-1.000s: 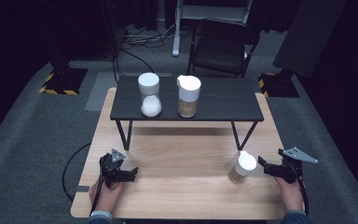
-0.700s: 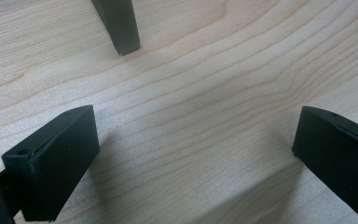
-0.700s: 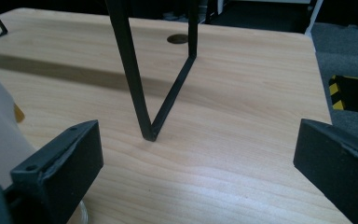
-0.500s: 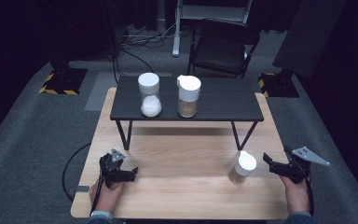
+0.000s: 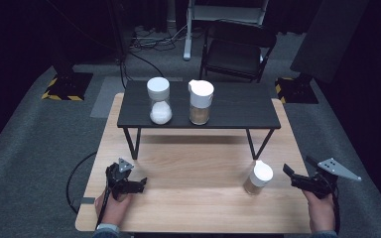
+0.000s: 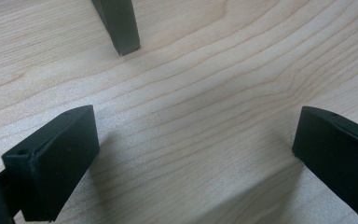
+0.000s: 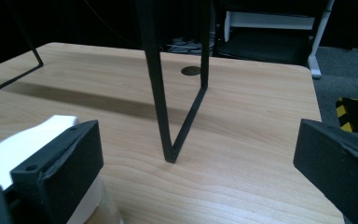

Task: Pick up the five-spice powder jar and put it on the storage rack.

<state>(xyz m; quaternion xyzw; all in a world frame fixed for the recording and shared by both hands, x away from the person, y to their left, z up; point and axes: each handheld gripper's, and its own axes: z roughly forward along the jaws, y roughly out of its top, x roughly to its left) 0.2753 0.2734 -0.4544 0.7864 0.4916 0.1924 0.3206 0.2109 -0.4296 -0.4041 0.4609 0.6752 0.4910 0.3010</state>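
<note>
Entry, standing at the near side of the light wooden counter (image 5: 193, 168). The small clear jar with a white lid and brownish contents (image 5: 257, 178) stands upright on the counter, near right, just in front of the right leg of the low black shelf table (image 5: 201, 111). Two taller white-lidded jars sit on that shelf: one holding white grains (image 5: 158, 100) at left, one holding brown powder (image 5: 201, 101) beside it.

Right tongs (image 5: 288, 173): jaws spread apart, nothing between them, pointing left toward the small jar and close to it but not touching. In the right gripper view the white lid (image 7: 25, 144) sits just behind the left jaw, off the line between the two jaws.

Left tongs (image 5: 140, 184): jaws apart, empty, resting low over bare wood at near left, well apart from the jar. The left gripper view shows a black shelf leg foot (image 6: 121, 28) ahead.

Handling judgement: the jar looks rigid, smooth-walled and so probably slippery; only part full, so likely light, yet top-heavy enough to tip if nudged at the lid. If glass, fragile. Best hold appears to be across the clear body just below the lid, jaws level, squeezing on opposite sides. The lid rim would give a less sure grip.
</note>
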